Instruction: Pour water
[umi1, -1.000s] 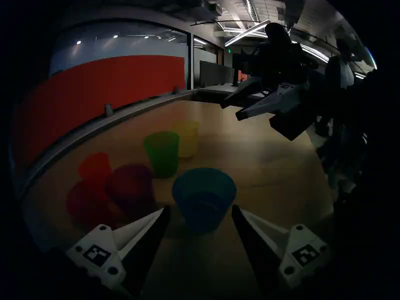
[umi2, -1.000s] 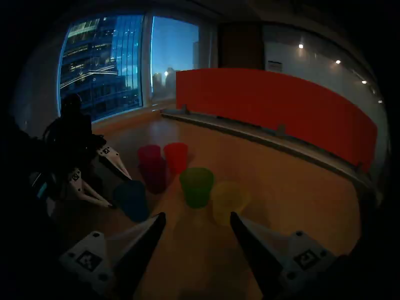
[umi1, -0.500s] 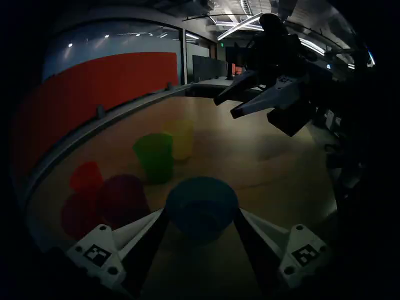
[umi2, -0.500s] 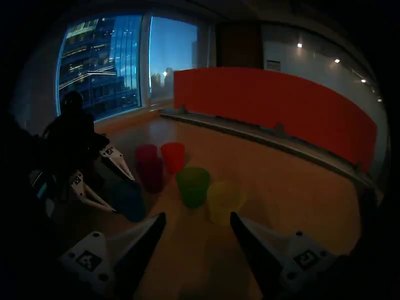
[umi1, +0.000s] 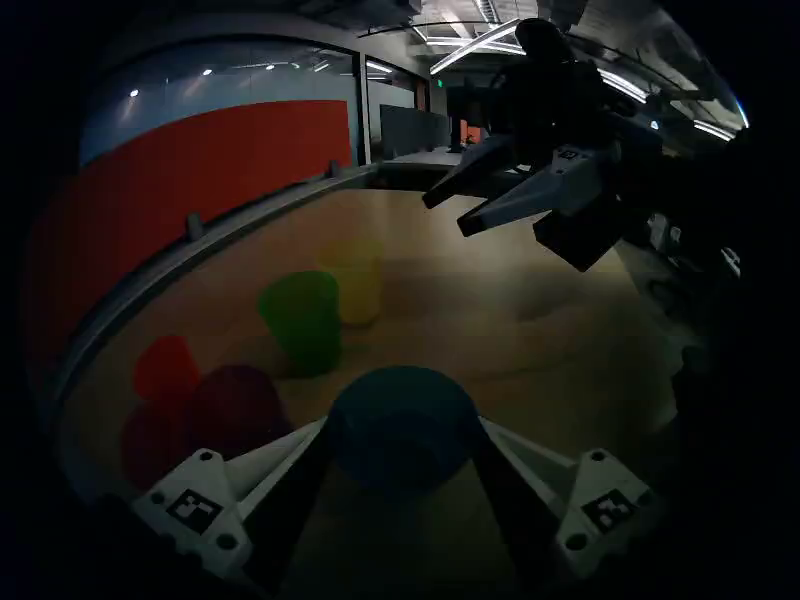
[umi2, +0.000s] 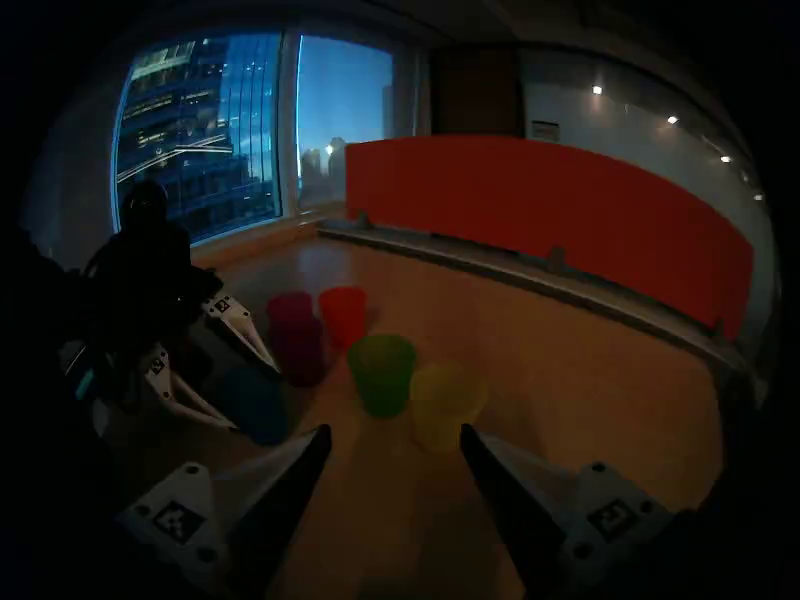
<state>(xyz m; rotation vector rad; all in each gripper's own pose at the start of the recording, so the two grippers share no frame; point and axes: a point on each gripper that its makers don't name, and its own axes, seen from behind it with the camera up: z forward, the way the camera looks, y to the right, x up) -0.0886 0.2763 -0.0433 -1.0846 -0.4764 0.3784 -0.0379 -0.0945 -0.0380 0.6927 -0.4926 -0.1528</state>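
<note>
Reviewing the left gripper view, I found the left gripper (umi1: 403, 432) spread wide, its fingers flanking a blue cup (umi1: 403, 445) that stood upright on the wooden table (umi1: 560, 340). I could not tell whether the pads pressed its wall. Beyond it stood a green cup (umi1: 300, 320) and, just behind that, a yellow cup (umi1: 352, 285). A dark maroon cup (umi1: 235, 410) and a red cup (umi1: 165, 365) stood to the left. The right gripper (umi1: 443, 218) hung above the table's far side, fingers parted and holding nothing.

In the right gripper view, I noted its own fingers spread over bare table, the yellow cup nearest ahead. The blue cup sat at the left, between the left gripper's fingers. Low light obscured any water.
</note>
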